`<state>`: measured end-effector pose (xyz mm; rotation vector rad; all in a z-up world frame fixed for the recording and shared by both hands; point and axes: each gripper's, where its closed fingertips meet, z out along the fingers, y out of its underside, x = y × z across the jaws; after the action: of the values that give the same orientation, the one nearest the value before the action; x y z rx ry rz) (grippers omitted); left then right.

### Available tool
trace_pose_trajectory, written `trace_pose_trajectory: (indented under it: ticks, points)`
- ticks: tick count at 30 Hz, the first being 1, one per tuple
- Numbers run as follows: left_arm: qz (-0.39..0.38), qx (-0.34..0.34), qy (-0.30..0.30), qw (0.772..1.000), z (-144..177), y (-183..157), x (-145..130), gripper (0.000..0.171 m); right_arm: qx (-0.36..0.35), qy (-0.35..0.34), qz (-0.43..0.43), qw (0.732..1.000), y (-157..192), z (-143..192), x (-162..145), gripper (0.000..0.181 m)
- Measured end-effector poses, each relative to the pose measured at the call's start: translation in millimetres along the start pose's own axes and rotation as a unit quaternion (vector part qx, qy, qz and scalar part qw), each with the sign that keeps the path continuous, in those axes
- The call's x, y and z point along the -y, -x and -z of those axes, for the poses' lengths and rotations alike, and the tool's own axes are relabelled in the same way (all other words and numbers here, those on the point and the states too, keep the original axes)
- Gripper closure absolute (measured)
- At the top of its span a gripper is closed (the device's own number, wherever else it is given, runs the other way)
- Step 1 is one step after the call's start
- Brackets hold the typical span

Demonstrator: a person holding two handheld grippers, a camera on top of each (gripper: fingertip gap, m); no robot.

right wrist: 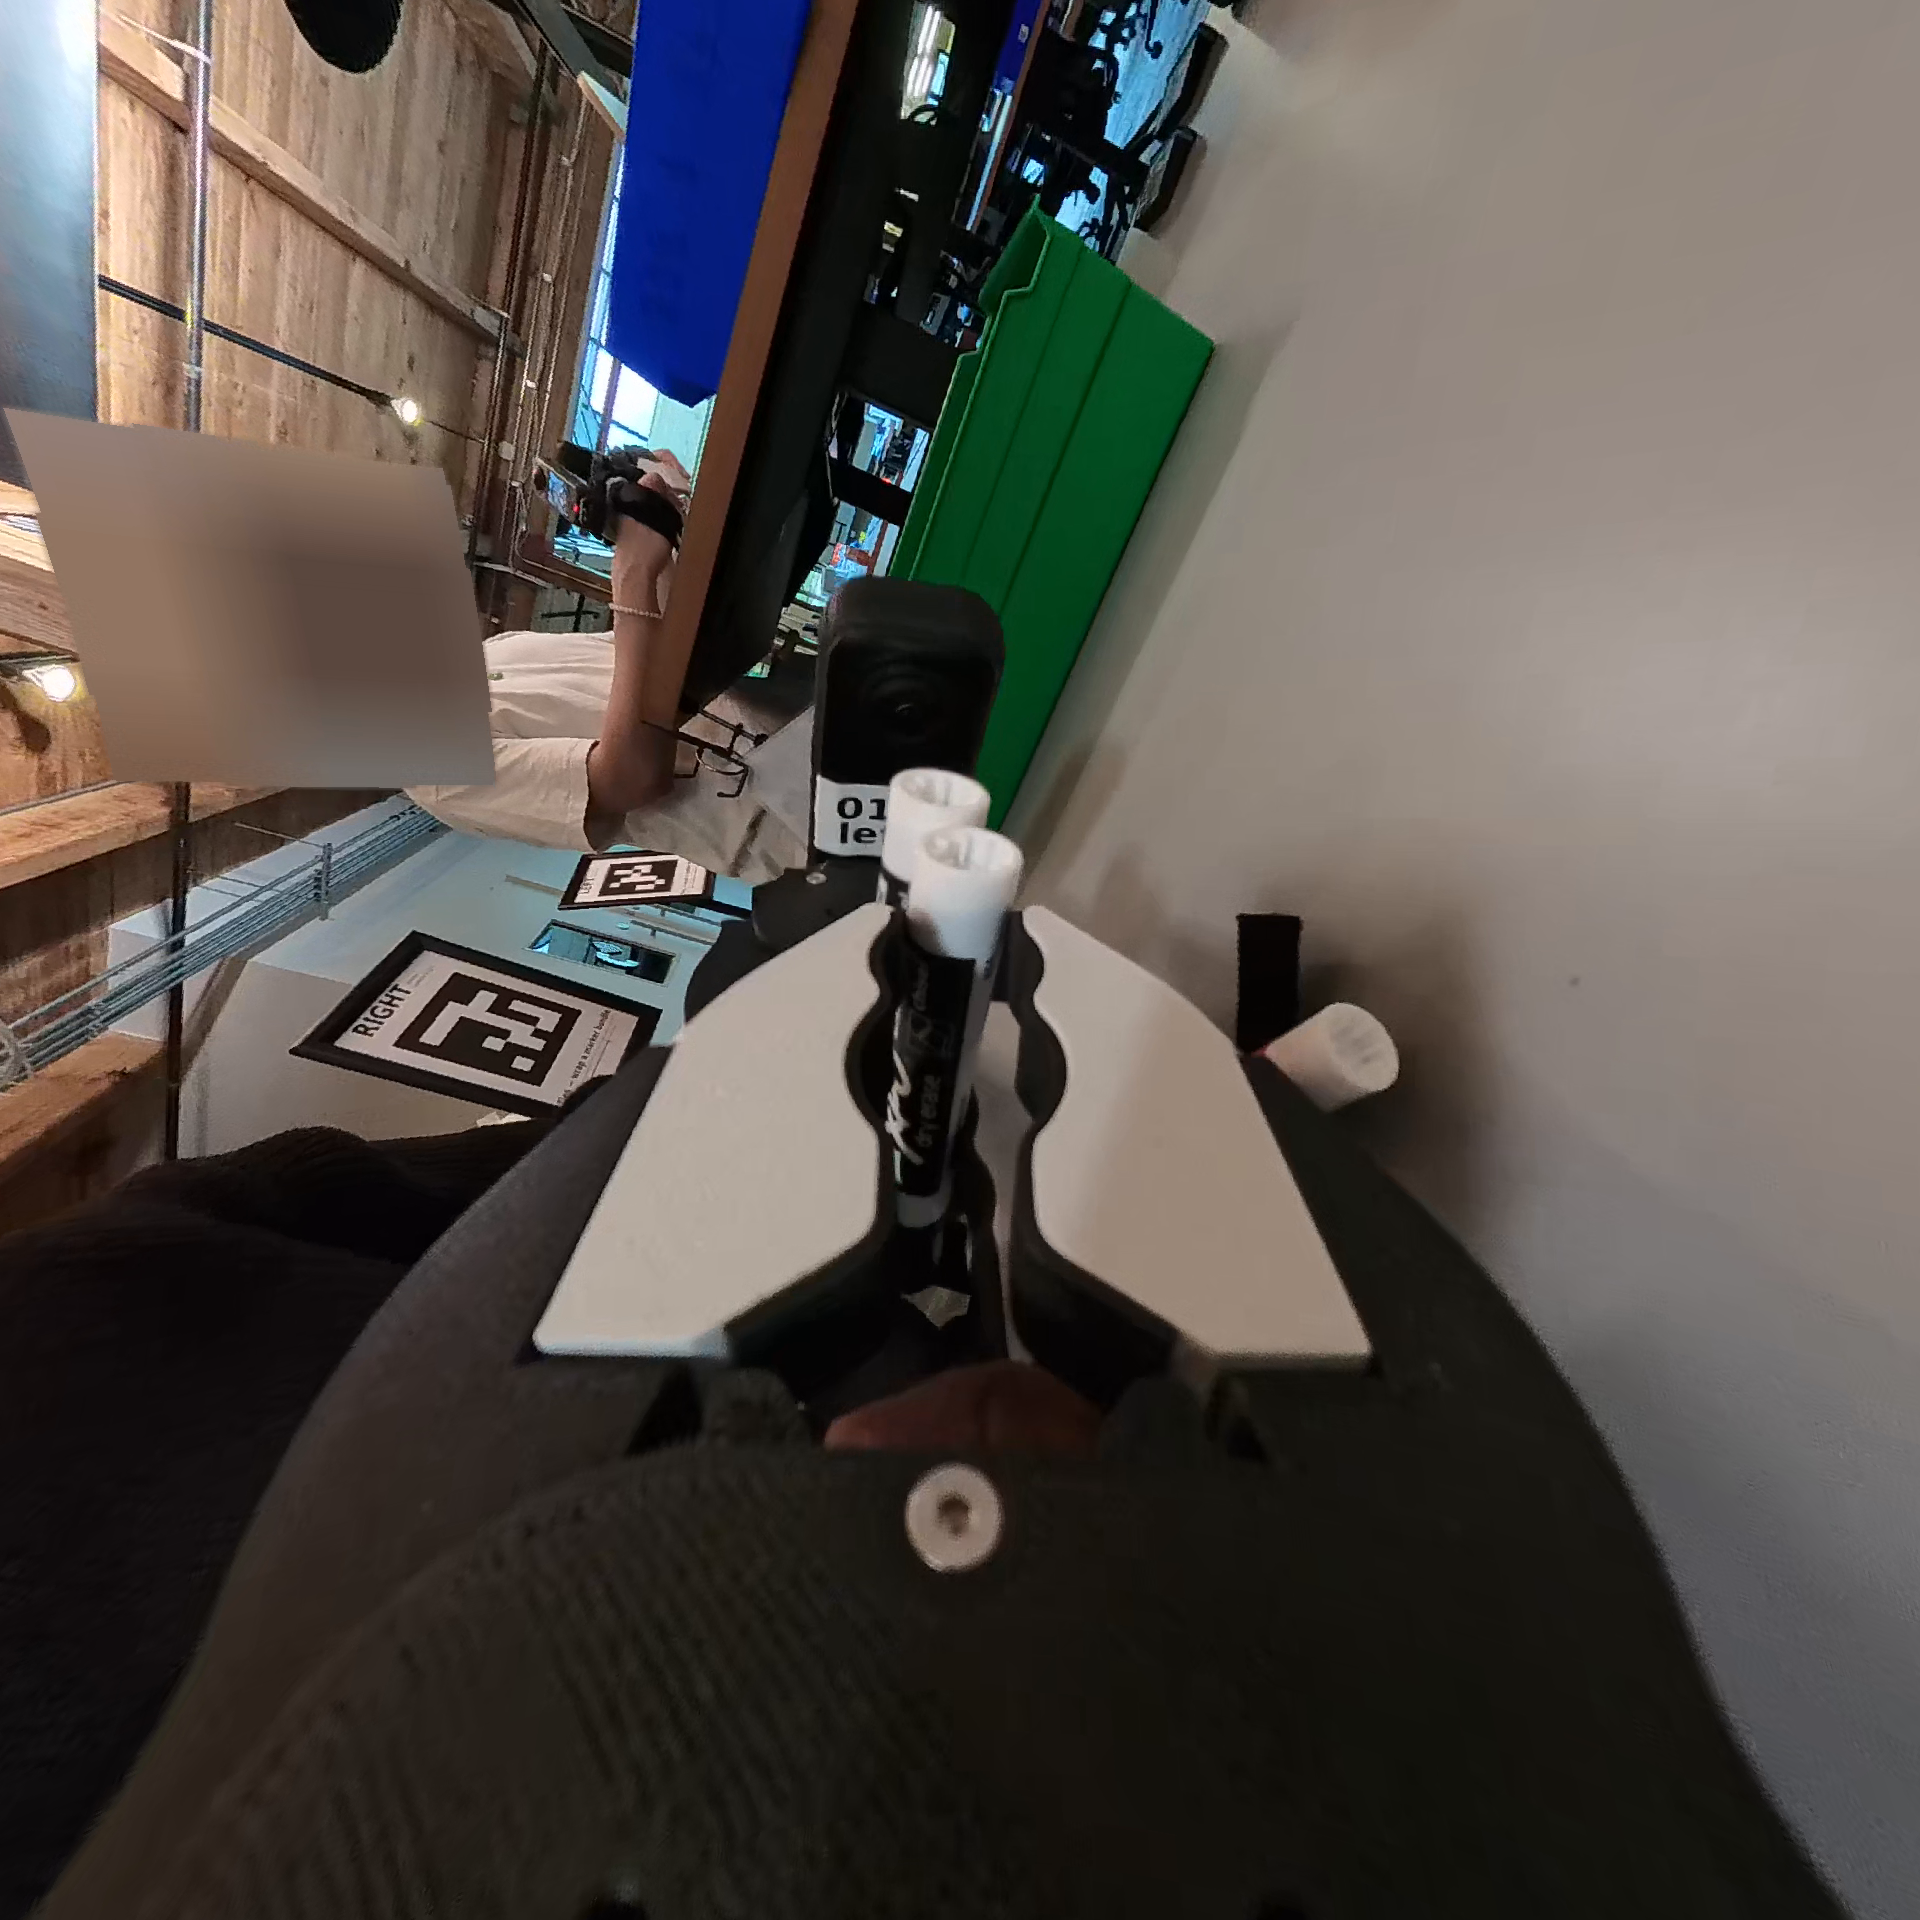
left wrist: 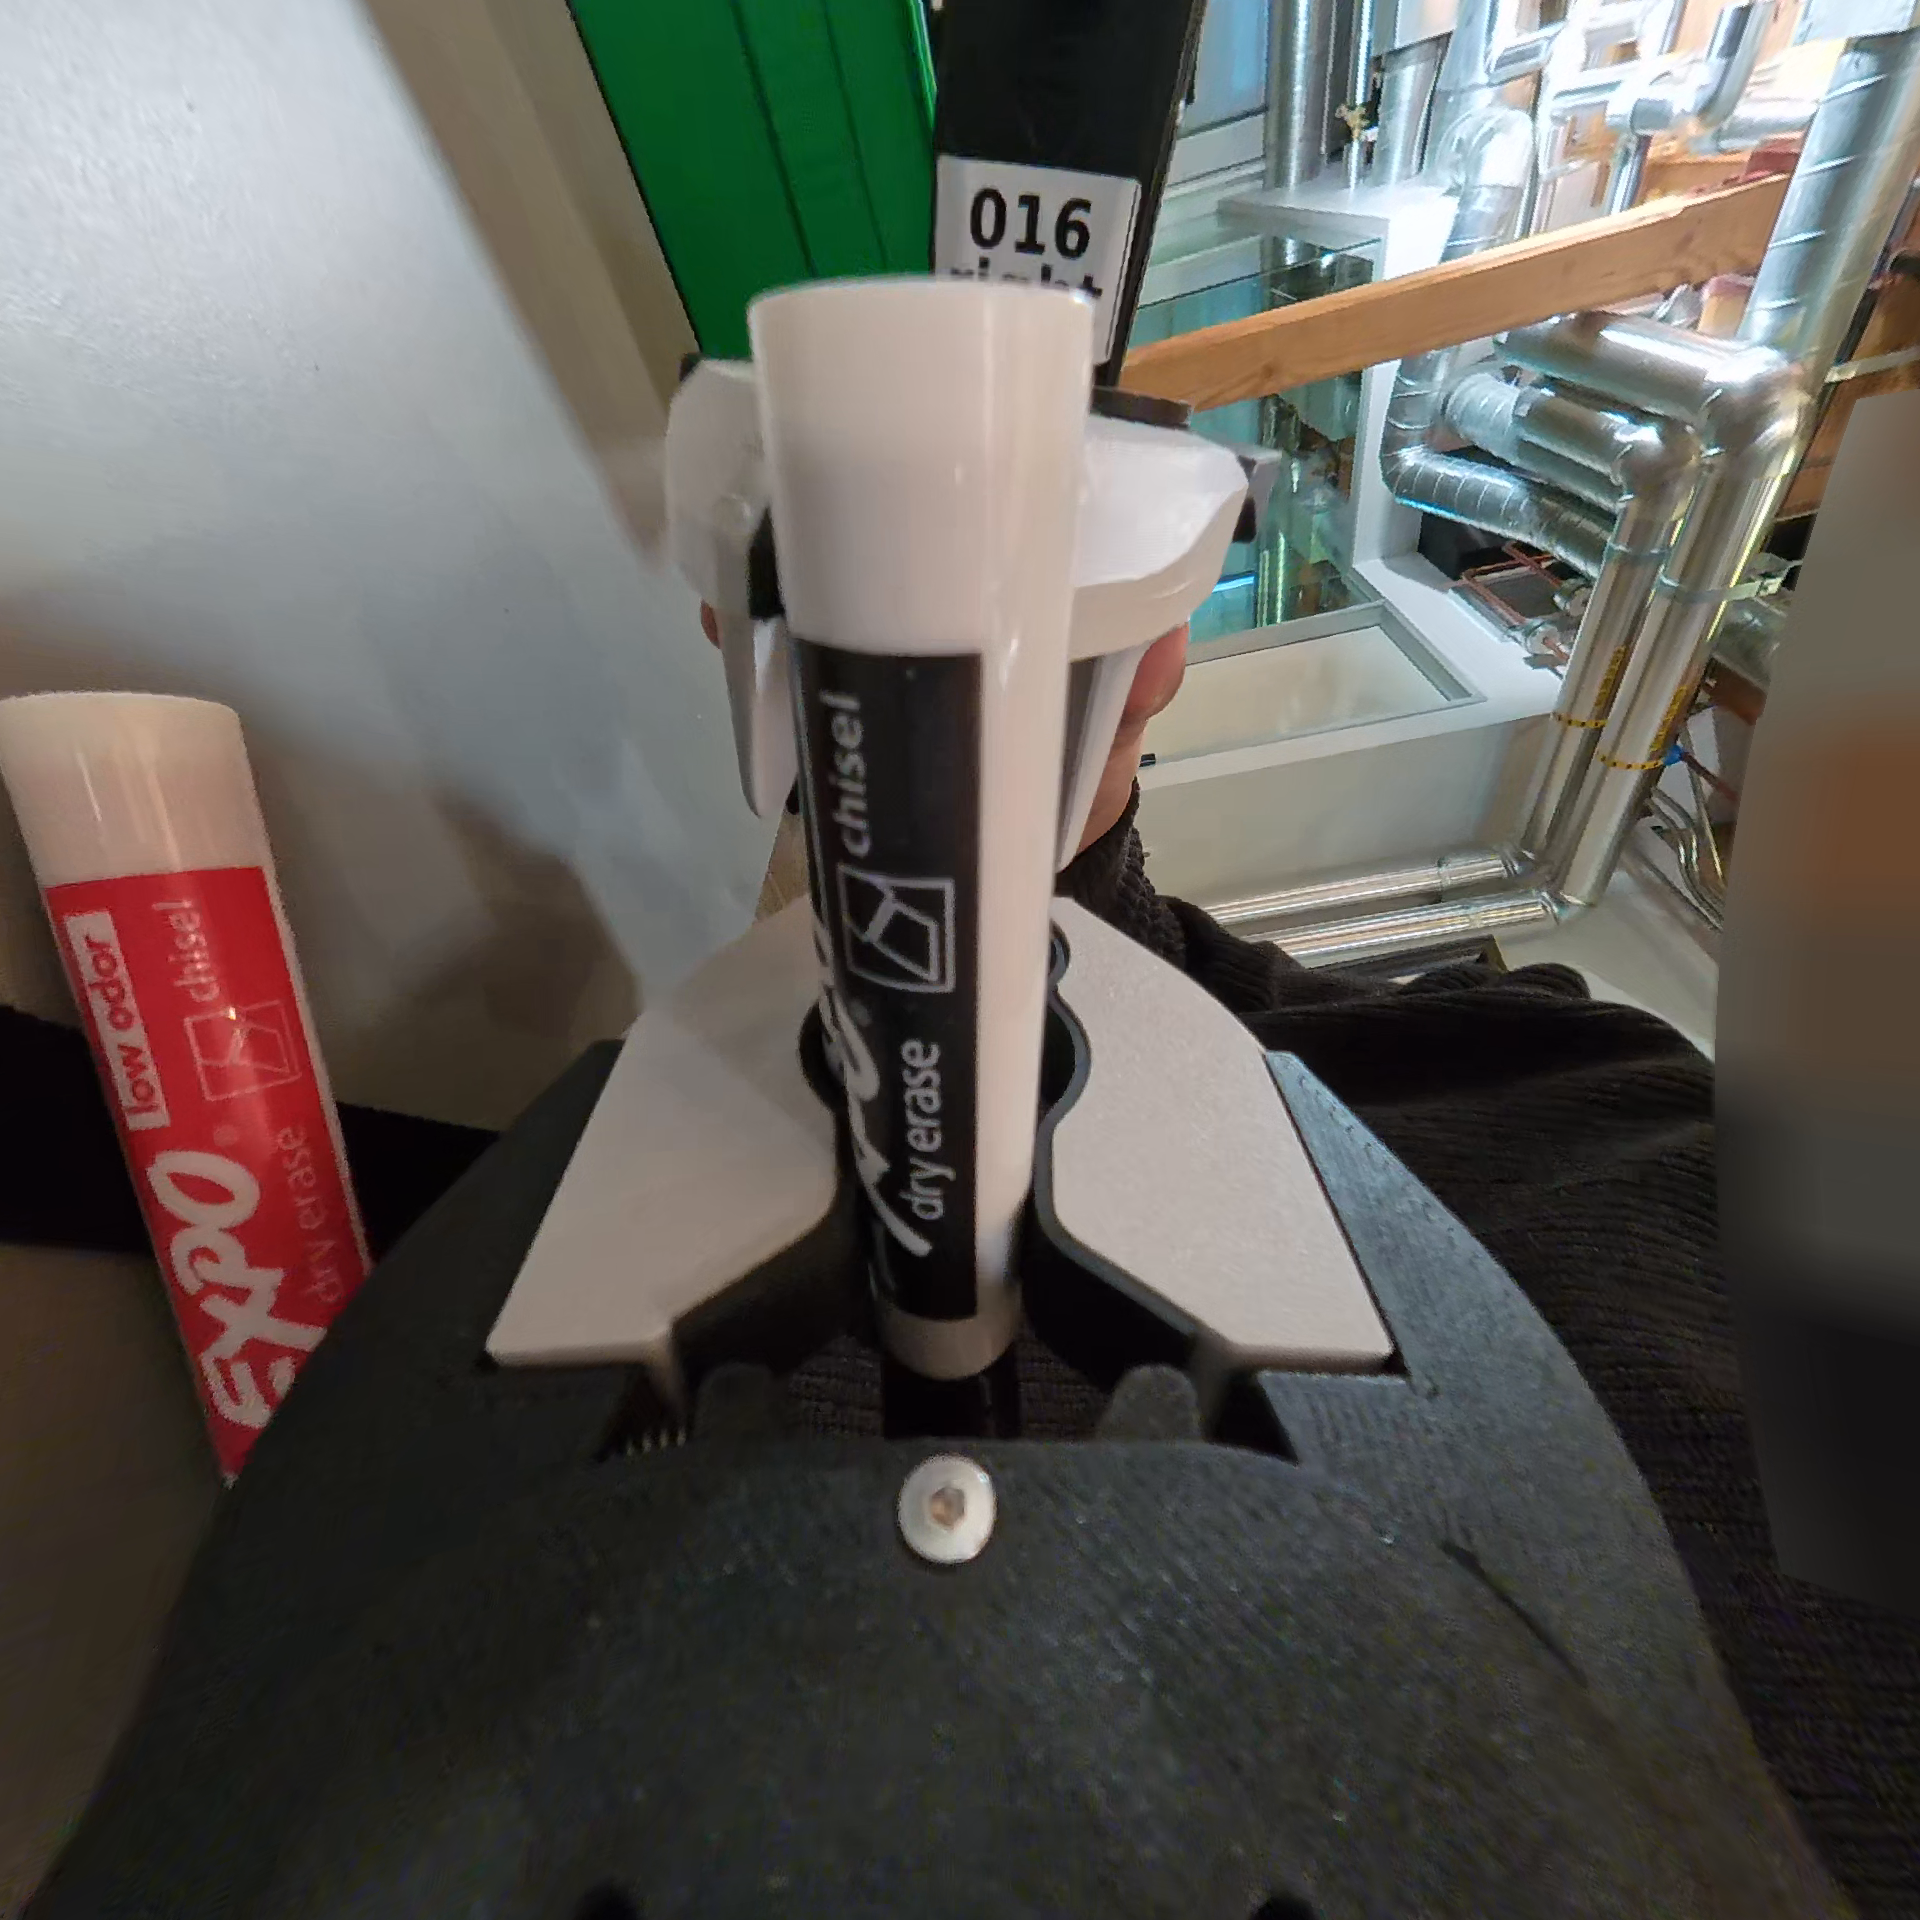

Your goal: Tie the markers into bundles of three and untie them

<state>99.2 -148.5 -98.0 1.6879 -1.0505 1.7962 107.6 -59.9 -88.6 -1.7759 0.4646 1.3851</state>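
Observation:
In the left wrist view my left gripper (left wrist: 935, 1049) is shut on a black-labelled marker (left wrist: 914, 644) that points away along the fingers. My right gripper's white fingers (left wrist: 1153, 520) close around the marker's far white end. A red-labelled marker (left wrist: 177, 997) lies to the left beside a black strap (left wrist: 42, 1143). In the right wrist view my right gripper (right wrist: 951, 997) is shut on two black-labelled markers (right wrist: 951, 935), one on top of the other, white ends facing away. The third marker's white end (right wrist: 1340, 1055) and the strap (right wrist: 1268, 977) lie to the right. The left gripper's camera body (right wrist: 904, 686) is just beyond.
The markers are held over a white table (right wrist: 1558, 623). A green bin (right wrist: 1060, 468) stands behind the grippers and also shows in the left wrist view (left wrist: 790, 135). Framed tag cards (right wrist: 488, 1023) lie to the left. A person in a light top (right wrist: 561, 717) sits farther back. Left tips to right tips: about 8 cm.

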Motion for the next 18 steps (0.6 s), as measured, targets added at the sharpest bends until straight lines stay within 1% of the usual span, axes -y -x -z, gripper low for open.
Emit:
trace_pose_trajectory:
  ticks: [7,11,18]
  points:
    - [0.019,-0.021,-0.015,0.999,-1,-1,4,0.139,0.021,-0.011,-0.041,0.999,-5,0,6,0.162]
    - [0.04,-0.034,-0.021,0.998,0,1,7,0.139,0.024,-0.005,-0.051,0.998,-8,0,7,0.149]
    - [0.05,-0.052,-0.036,0.997,0,-1,14,0.139,0.027,0.003,-0.053,0.998,-10,4,9,0.139]
